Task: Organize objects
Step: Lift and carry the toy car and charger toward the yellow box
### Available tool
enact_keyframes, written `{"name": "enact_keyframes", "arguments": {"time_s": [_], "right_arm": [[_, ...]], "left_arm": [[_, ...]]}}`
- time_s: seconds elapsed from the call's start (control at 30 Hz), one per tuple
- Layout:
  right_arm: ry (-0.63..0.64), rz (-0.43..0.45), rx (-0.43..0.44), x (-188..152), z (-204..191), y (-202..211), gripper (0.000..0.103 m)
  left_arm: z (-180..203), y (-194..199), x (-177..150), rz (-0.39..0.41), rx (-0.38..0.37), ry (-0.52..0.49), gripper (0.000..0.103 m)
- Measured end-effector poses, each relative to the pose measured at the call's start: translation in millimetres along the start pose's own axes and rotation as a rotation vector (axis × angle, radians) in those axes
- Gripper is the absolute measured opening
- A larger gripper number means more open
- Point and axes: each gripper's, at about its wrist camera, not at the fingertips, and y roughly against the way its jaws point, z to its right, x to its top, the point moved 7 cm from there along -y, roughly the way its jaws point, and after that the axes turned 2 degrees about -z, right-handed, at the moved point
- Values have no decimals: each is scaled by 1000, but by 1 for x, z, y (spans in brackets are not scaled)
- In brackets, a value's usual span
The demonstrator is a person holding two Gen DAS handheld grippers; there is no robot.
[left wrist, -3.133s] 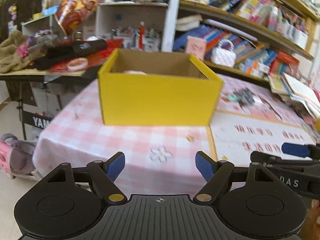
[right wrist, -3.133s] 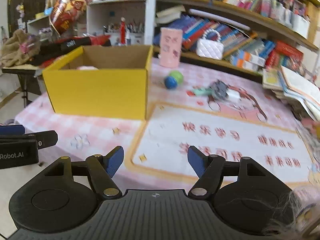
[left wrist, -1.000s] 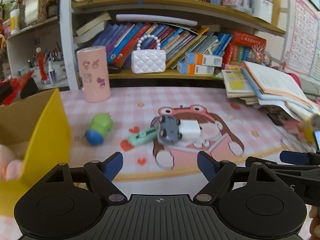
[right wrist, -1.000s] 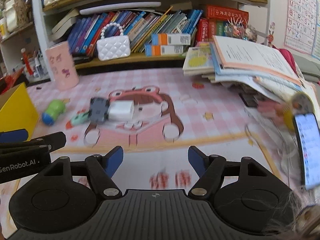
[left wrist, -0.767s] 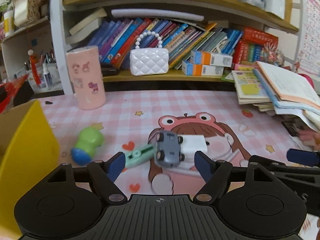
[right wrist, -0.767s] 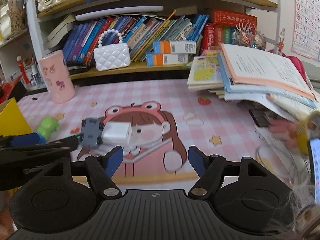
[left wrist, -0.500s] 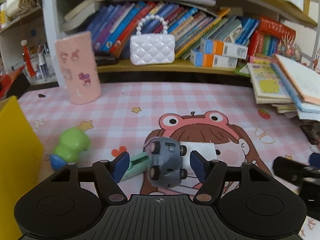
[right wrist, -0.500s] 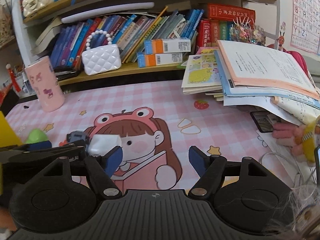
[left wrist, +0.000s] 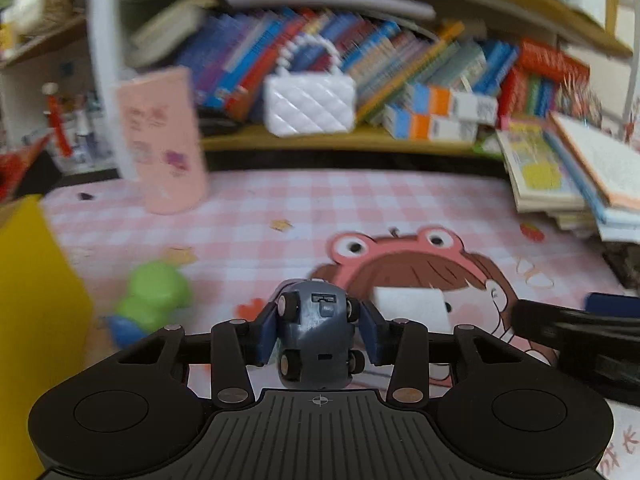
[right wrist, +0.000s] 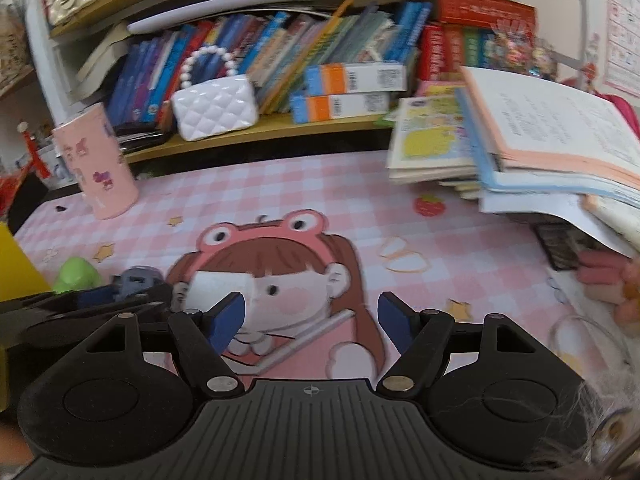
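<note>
In the left wrist view my left gripper is shut on a grey toy car, wheels towards me, with both blue pads against its sides. A white block lies just behind it on the cartoon mat. A green and blue toy lies to the left, near the yellow box. In the right wrist view my right gripper is open and empty above the mat, and the left gripper with the car shows at its left, beside the white block.
A pink cup stands at the back left of the pink checked tablecloth. A white quilted handbag sits on the low shelf with books. A stack of open books lies at the right.
Both grippers swung from the yellow box to the toys. My left gripper moved in around the grey car and closed on it. The right gripper stayed open.
</note>
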Motion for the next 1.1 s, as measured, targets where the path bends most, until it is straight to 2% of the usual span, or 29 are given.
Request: {"name": "enact_keyframes", "arguments": {"time_s": [0.13,0.3,0.53,0.67,0.8,0.83,0.93,1.1], "right_arm": [[72,-21,57,0,-24,-18,72],[147,-45,110,-2,-52,-44,72],[210,-91,89,-10,-74,-81,71],[184,-75,82,-11,-70,-86,63],[135,-73,64,-12,-59,-71,62],[121,-71,58,-13,-55,-64,51],[68,-72,39,-21,-43,-39,51],[51,-51,12,-40,-36,7,51]], "left_arm": [[-25,39,-8,14,-3,75,41],[-49,76,-32,-5,21,153,41],[-63,99,-60,-60,41,242,41],[-66,107,-62,-44,31,262,41],[-67,114,-58,-18,0,244,41],[-66,114,-57,-14,-9,237,41],[-64,116,-57,-4,-44,210,41],[-60,122,-63,-2,-110,173,41]]}}
